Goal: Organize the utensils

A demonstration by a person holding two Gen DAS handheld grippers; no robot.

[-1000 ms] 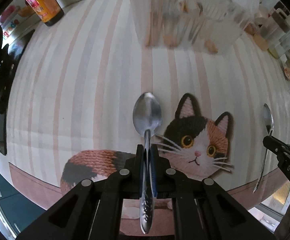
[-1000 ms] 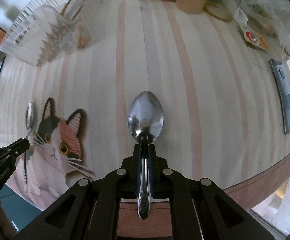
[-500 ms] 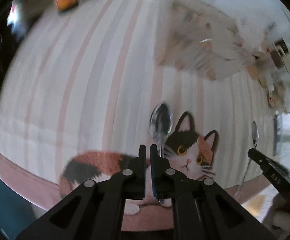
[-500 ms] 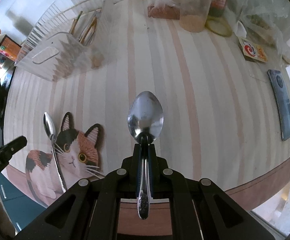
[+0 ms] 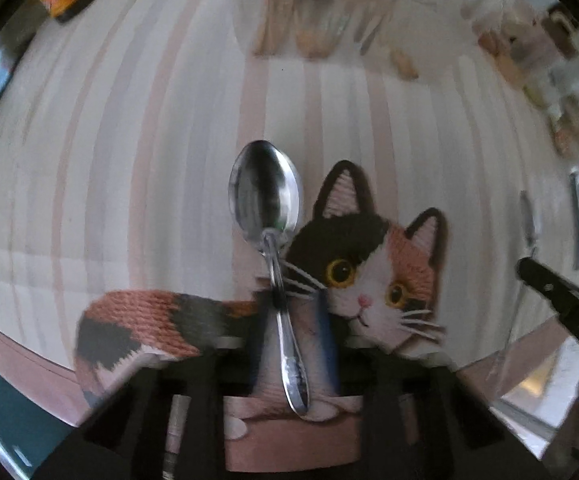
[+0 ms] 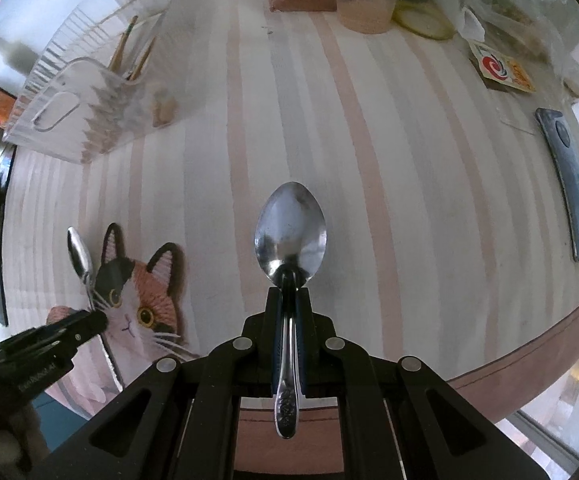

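In the left wrist view a steel spoon [image 5: 267, 204] lies on the striped cloth, its handle over the cat mat [image 5: 369, 268], between the spread fingers of my left gripper [image 5: 293, 312], which is open and blurred. In the right wrist view my right gripper [image 6: 288, 300] is shut on a second spoon [image 6: 290, 232], bowl forward, held above the table. The first spoon [image 6: 79, 256] and the left gripper's finger [image 6: 65, 330] show at the left there. A clear ribbed utensil holder [image 6: 85, 108] with chopsticks stands at the far left; it also shows blurred in the left wrist view [image 5: 329, 8].
The right gripper's finger [image 5: 561, 304] reaches in at the right of the left wrist view. A phone [image 6: 569, 180], a jar [image 6: 365, 0], packets [image 6: 501, 68] and a lid [image 6: 421, 20] stand at the table's far and right side. The table edge [image 6: 529, 340] curves near right.
My left gripper has opened and let go of its spoon, which now lies on the cat mat and cloth. The right gripper has kept its spoon and moved back and up.
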